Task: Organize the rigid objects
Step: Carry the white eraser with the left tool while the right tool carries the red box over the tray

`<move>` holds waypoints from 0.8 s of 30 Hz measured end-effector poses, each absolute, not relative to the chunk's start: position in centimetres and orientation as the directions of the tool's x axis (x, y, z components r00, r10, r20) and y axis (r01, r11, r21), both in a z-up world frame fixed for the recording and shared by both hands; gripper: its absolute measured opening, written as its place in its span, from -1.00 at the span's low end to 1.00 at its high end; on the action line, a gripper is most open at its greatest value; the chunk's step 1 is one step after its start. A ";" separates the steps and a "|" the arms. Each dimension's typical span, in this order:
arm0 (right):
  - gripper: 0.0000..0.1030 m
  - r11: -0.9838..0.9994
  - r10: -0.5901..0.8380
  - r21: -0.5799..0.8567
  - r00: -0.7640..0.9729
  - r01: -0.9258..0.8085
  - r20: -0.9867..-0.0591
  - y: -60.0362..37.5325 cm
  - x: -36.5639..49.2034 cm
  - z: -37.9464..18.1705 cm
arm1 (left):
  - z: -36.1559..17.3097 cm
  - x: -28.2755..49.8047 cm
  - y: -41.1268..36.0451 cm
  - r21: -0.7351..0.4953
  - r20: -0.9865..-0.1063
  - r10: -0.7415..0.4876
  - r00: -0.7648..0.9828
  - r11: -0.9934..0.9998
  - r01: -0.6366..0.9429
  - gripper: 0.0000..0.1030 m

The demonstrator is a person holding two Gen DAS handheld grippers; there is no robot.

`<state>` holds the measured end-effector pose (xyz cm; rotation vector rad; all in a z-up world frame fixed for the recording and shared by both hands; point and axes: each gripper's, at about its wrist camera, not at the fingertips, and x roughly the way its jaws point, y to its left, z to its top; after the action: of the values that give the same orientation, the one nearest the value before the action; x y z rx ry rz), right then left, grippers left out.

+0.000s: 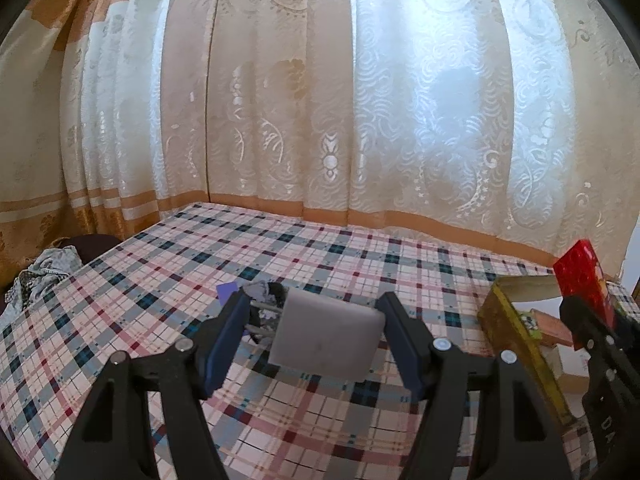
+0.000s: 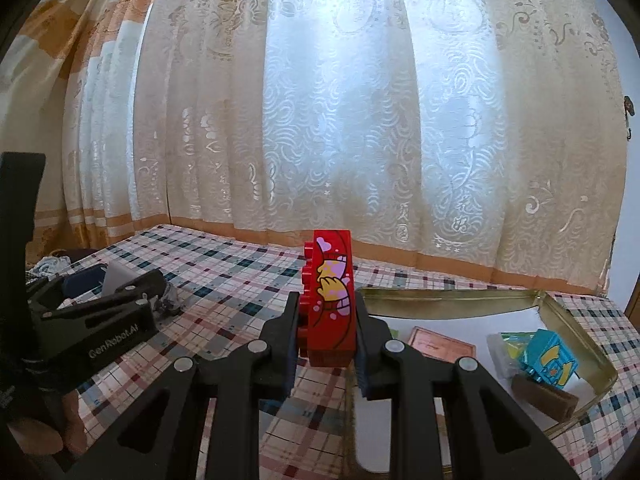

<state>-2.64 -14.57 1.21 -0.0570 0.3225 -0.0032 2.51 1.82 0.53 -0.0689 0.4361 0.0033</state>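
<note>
My left gripper [image 1: 316, 312] is shut on a white plug-in charger [image 1: 326, 334], held above the plaid tablecloth [image 1: 160, 280]; its metal prongs point left. My right gripper [image 2: 326, 320] is shut on a red toy brick [image 2: 330, 300] with a cartoon print, held upright just left of an open gold tin [image 2: 568, 312]. The tin holds a blue toy brick [image 2: 550, 356], a brown card [image 2: 440, 346] and a dark brown block [image 2: 540, 398]. In the left wrist view the tin [image 1: 516, 328] and the red brick [image 1: 584, 276] show at far right.
A patterned curtain [image 1: 360, 100] hangs close behind the table. A purple piece [image 1: 226, 290] and a small dark object [image 1: 264, 292] lie on the cloth behind the charger. Crumpled cloth [image 1: 44, 268] lies at the table's left edge.
</note>
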 end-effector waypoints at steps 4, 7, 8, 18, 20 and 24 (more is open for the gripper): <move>-0.51 0.997 -0.037 -0.082 0.959 0.015 -0.281 -15.3 -3.4 1.6 | 1.1 2.3 1.2 -0.079 -0.419 -0.030 0.908 0.997 -0.004 0.31; -0.51 0.996 -0.047 -0.087 0.962 0.024 -0.267 -16.0 -3.6 1.8 | 1.6 2.1 0.2 -0.076 -0.405 -0.043 0.913 0.997 0.013 0.31; -0.51 0.996 -0.049 -0.088 0.962 0.027 -0.267 -16.2 -3.7 1.9 | 1.8 1.9 -0.1 -0.076 -0.401 -0.050 0.915 0.997 0.021 0.31; -0.51 0.996 -0.070 -0.074 0.964 0.052 -0.256 -18.7 -4.1 2.3 | 2.8 1.5 -3.2 -0.074 -0.380 -0.093 0.920 0.995 0.070 0.31; -0.51 0.996 -0.073 -0.067 0.964 0.058 -0.255 -19.2 -4.1 2.4 | 2.9 1.5 -3.9 -0.071 -0.377 -0.097 0.921 0.995 0.076 0.31; -0.51 0.995 -0.085 -0.067 0.963 0.070 -0.254 -19.9 -4.2 2.6 | 3.0 1.5 -4.9 -0.071 -0.378 -0.108 0.919 0.994 0.087 0.31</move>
<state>-4.19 -19.87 2.57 -0.0580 0.2596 -0.0788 1.54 -4.88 3.00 -0.0531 0.3919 -0.1002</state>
